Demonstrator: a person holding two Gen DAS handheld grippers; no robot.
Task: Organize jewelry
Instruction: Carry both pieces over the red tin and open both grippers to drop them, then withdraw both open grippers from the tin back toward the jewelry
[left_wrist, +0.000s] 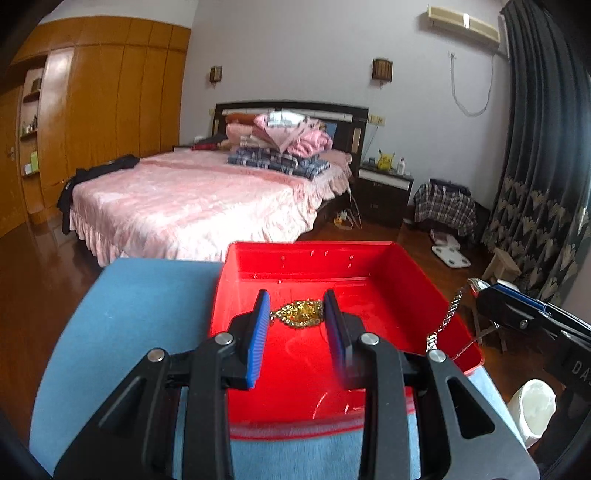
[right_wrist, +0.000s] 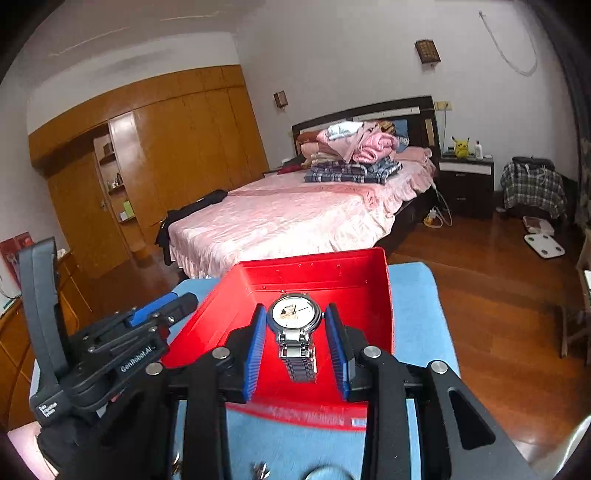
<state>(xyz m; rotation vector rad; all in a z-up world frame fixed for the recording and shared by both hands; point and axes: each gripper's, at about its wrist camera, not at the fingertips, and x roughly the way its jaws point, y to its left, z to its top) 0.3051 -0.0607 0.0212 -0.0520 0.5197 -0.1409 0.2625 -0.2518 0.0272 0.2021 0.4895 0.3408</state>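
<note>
A red tray (left_wrist: 413, 266) sits on a blue mat (left_wrist: 147, 306). A gold chain (left_wrist: 301, 313) lies bunched in the tray, just beyond my open, empty left gripper (left_wrist: 295, 306). In the left wrist view my right gripper (left_wrist: 480, 288) is at the tray's right edge with a silver watch band (left_wrist: 443, 321) hanging from it. In the right wrist view the silver watch (right_wrist: 295, 328), with a white dial, sits between the fingers of my right gripper (right_wrist: 295, 321) over the red tray (right_wrist: 373, 291). The jaws do not touch the watch case there. My left gripper (right_wrist: 162, 310) shows at the left.
The blue mat (right_wrist: 417, 295) covers a small table. A pink bed (left_wrist: 199, 206) stands behind it, a wooden wardrobe (left_wrist: 110, 103) to the left, and a nightstand (left_wrist: 384, 188) and dark curtain (left_wrist: 535, 147) to the right. A white object (left_wrist: 532, 402) sits by the mat's right edge.
</note>
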